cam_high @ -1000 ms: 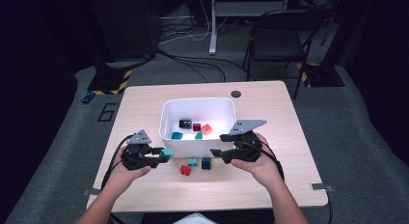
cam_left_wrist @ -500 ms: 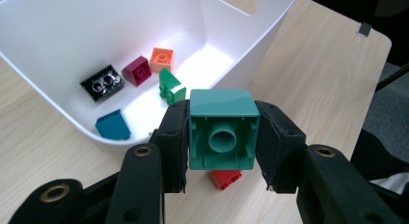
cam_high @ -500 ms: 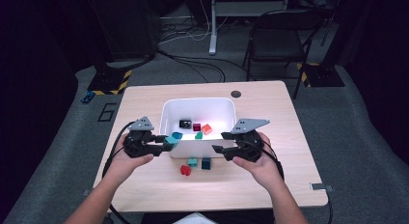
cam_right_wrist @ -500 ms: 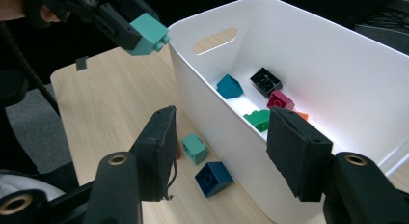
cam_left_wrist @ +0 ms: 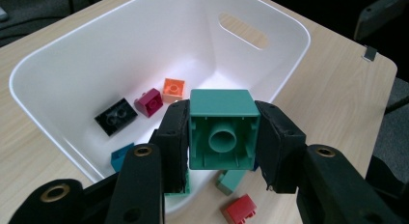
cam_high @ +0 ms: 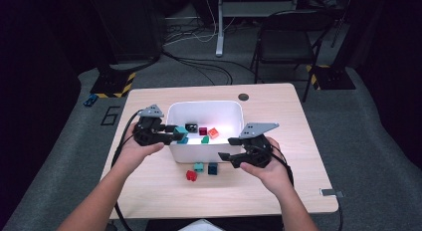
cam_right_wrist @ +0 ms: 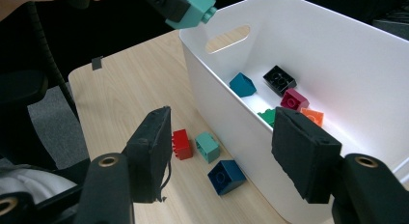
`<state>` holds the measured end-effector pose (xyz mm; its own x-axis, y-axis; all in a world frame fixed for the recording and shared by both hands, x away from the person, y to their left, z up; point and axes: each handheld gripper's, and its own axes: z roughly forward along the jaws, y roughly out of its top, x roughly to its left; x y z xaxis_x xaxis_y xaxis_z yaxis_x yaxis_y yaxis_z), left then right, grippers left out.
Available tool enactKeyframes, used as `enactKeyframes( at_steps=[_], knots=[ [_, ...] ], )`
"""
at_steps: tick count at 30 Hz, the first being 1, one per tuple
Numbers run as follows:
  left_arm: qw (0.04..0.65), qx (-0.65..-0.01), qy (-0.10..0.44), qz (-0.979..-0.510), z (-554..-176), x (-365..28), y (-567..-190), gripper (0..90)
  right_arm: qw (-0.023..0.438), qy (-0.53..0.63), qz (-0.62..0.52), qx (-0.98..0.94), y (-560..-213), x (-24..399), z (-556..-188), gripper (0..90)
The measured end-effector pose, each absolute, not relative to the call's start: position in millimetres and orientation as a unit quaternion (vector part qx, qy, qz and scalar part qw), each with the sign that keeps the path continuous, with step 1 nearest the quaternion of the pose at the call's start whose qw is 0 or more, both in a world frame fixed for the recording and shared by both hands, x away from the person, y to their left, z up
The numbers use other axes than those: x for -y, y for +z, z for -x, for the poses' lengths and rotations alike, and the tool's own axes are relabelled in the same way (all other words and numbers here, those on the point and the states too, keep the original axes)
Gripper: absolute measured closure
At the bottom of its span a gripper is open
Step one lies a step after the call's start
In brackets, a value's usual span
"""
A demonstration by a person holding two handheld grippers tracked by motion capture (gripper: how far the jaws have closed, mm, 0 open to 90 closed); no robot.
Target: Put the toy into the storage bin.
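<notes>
Over the near rim of the white bin [cam_high: 174, 109], teal brick [cam_left_wrist: 222, 130] clamped in left tool [cam_left_wrist: 222, 137] ready to drop, five bricks already inside, red [cam_high: 191, 175], teal [cam_high: 199, 167] and dark blue [cam_high: 213, 168] ones waiting on desk [cam_high: 298, 141], right tool [cam_right_wrist: 231, 156] gaping empty.

You are not looking at any readable text, label, brand, number or sign in these views: nothing legible is showing on the white bin [cam_high: 205, 109], the bricks, the table [cam_high: 278, 101] or the grippers.
</notes>
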<state>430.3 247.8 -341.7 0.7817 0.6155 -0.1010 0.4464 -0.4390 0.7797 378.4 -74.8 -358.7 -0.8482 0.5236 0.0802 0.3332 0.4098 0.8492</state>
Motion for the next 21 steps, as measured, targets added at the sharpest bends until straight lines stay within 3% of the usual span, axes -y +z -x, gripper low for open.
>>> enactKeyframes(
  at_steps=[21],
  knots=[
    [0.429, -0.307, 0.092, -0.845, -490, -206, -342, 58.4, 0.113, 0.482, -0.273, -0.825, -355, 90, -383, 35.8]
  ],
)
